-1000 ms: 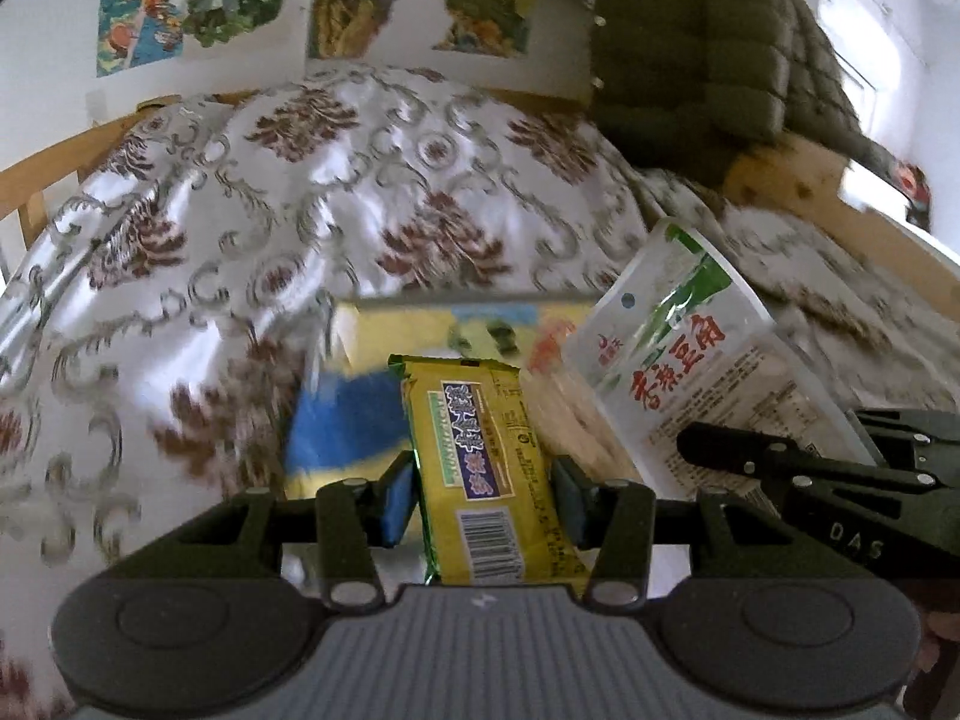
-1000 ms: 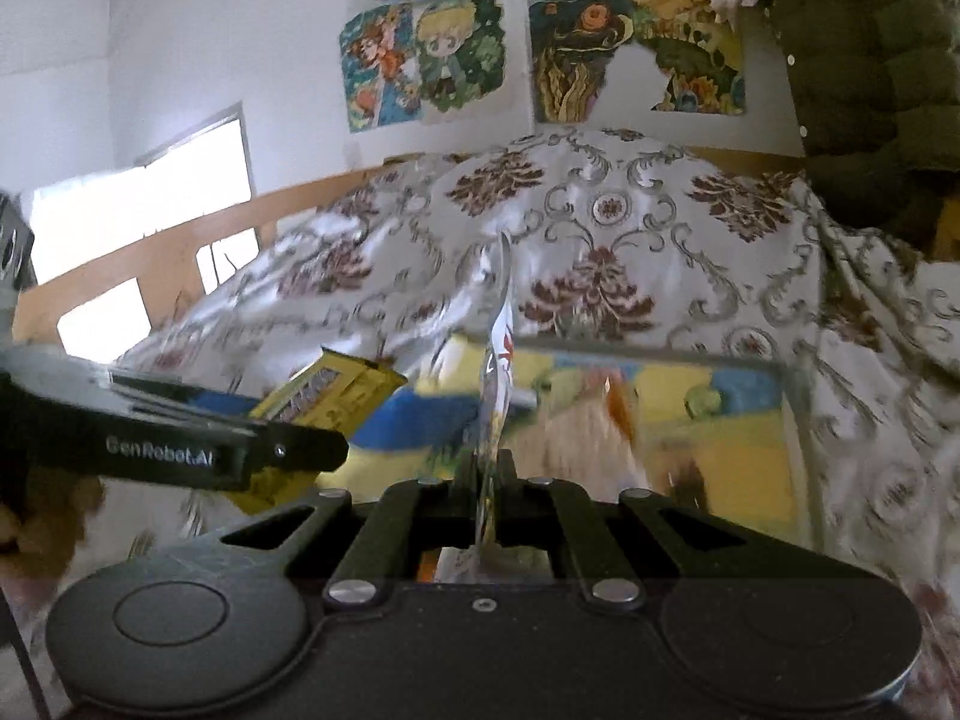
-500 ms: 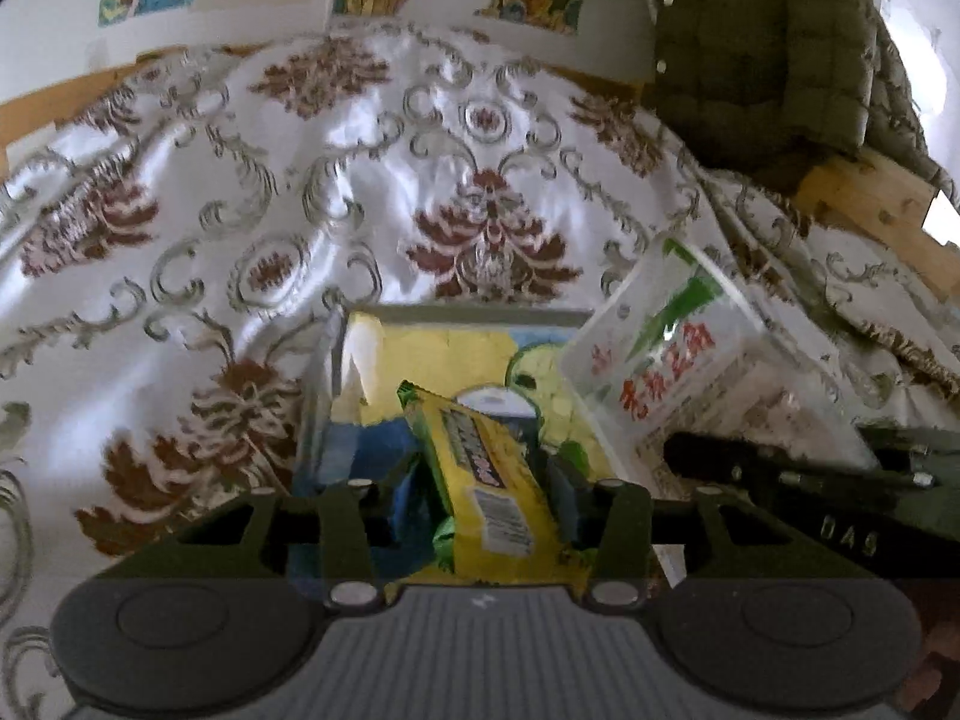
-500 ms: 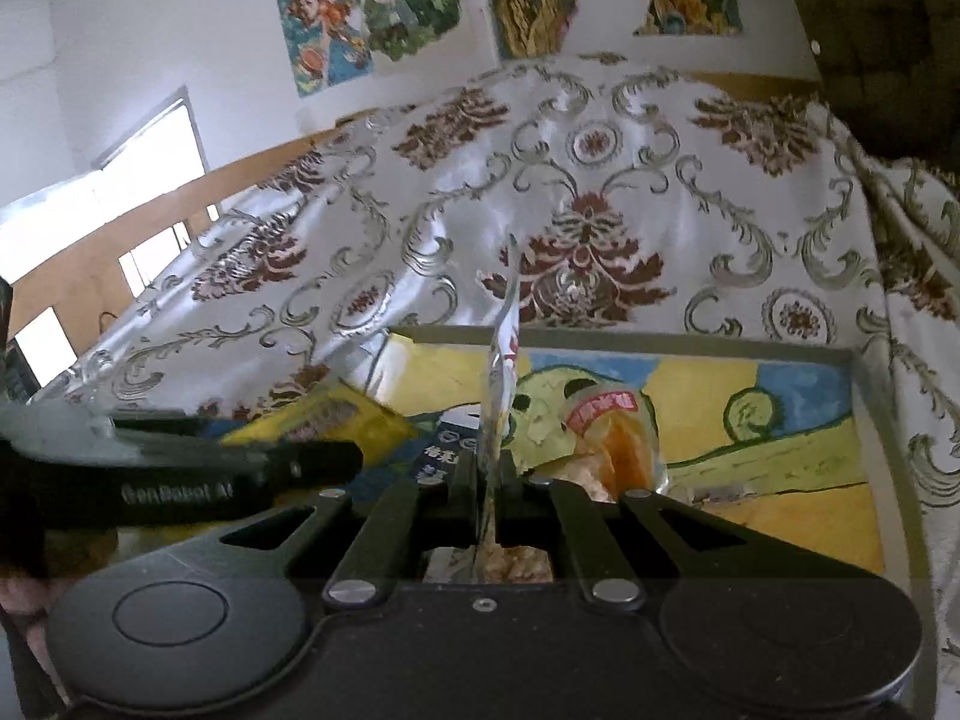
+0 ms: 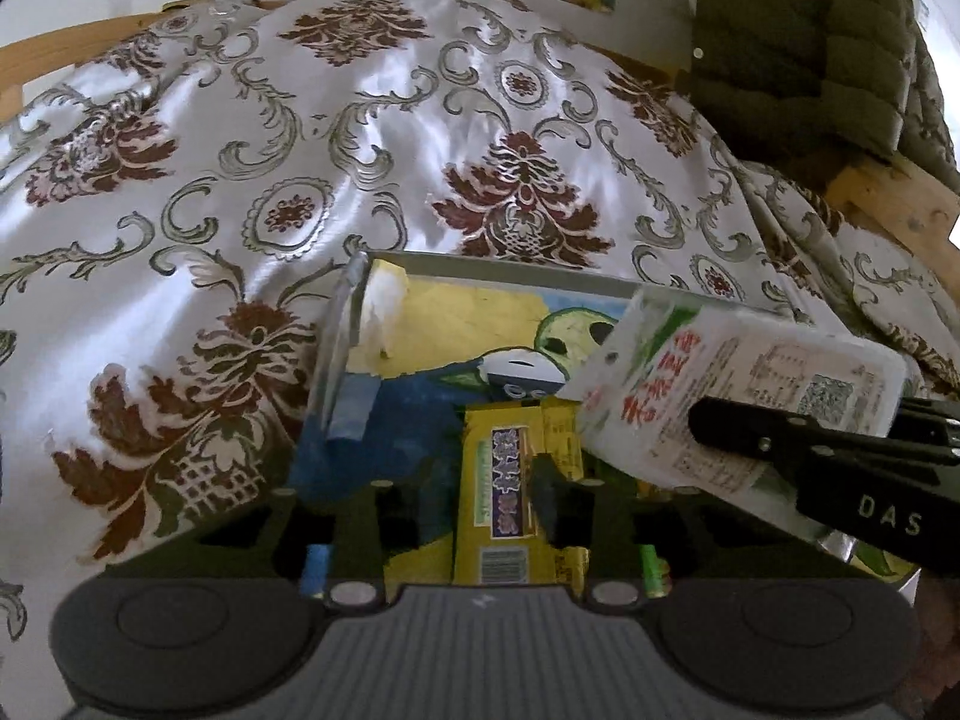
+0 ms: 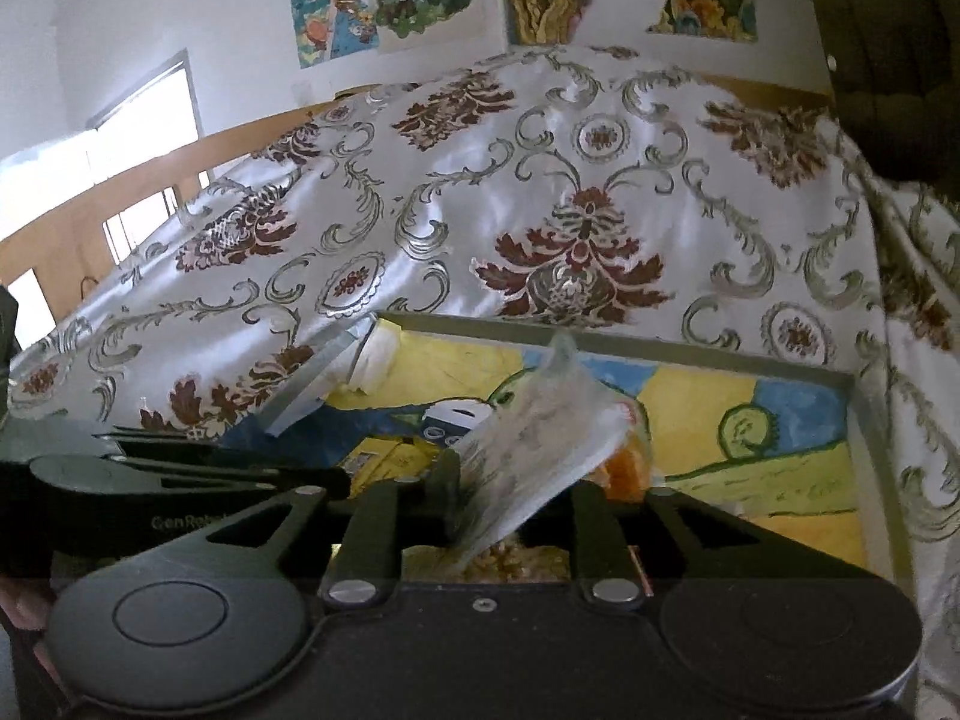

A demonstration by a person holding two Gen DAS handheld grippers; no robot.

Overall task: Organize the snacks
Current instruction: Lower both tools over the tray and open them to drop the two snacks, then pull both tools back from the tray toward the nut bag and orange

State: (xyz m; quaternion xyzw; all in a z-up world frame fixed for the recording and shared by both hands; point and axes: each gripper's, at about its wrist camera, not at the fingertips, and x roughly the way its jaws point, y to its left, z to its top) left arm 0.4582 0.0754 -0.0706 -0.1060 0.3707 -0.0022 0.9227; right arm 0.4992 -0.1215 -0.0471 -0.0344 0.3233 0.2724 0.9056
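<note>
Your left gripper (image 5: pixel 480 474) — spread wide around the yellow snack bar (image 5: pixel 510 498) in the painted tray (image 5: pixel 522 267); your right gripper (image 6: pixel 516 498) — spread wide, clear snack bag (image 6: pixel 534 450) loose between.

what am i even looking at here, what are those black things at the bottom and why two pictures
The black things are hand-held two-finger grippers, one in each of a person's hands, each carrying a fisheye camera looking along its fingers. One picture comes from the left gripper, the other from the right gripper. Both hover over a shallow tray with a painted yellow and blue floor, lying on a patterned bedspread. A yellow snack pack sits between the left fingers. A clear white snack bag sits between the right ones, which look spread.
</note>
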